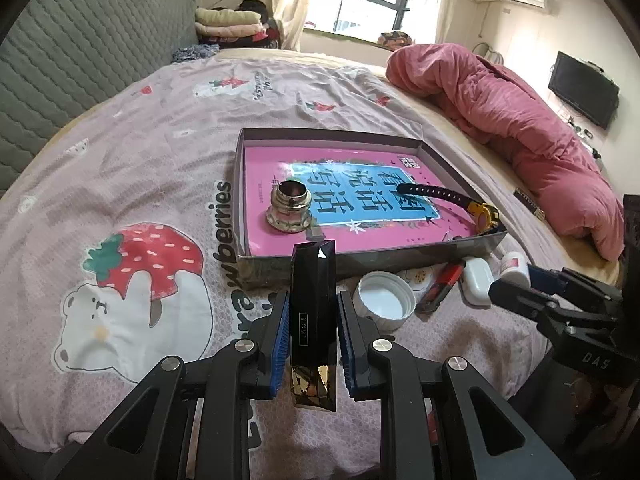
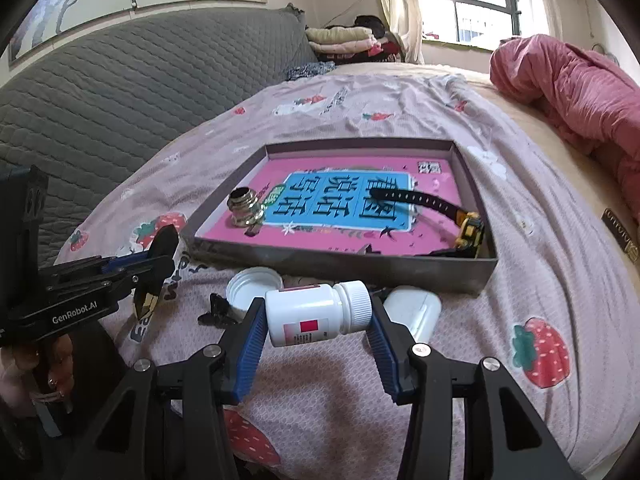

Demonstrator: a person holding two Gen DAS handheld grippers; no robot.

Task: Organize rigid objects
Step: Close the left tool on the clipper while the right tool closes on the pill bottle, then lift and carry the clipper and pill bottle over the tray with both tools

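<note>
A: What did each claw have at that moment?

B: The left claw [image 1: 313, 320] was clamped on a tall black faceted case [image 1: 313, 312] with a gold base, held upright between the blue pads. The right claw [image 2: 318, 326] was clamped on a white pill bottle [image 2: 316, 312], lying sideways with its ribbed cap toward the right finger and its base against the left one.

A: Why held that way?

B: My guess is each was gripped across its narrow dimension. The case is slim, so the pads sat close together; the bottle was taken end to end, so that claw stood wide. Both hung above the bed [image 1: 132, 152], just on the near side of the shallow box [image 1: 360, 258].

A: And the box?

B: It looked like the collecting place. A pink book [image 1: 276, 236] lined its floor, with a brass threaded fitting [image 1: 290, 212] at the left and a yellow watch [image 1: 486, 216] at the right, its black strap trailing across the book.

A: Anything in the way?

B: The near wall of the box had to be cleared first. Loose items lay just in front of it: a white jar lid [image 1: 386, 294], a red lighter [image 1: 442, 286], a white earbud case [image 1: 476, 280], and a small dark clip [image 2: 216, 312]. The middle of the book was bare, so I judged there was room between fitting and watch strap.
</note>
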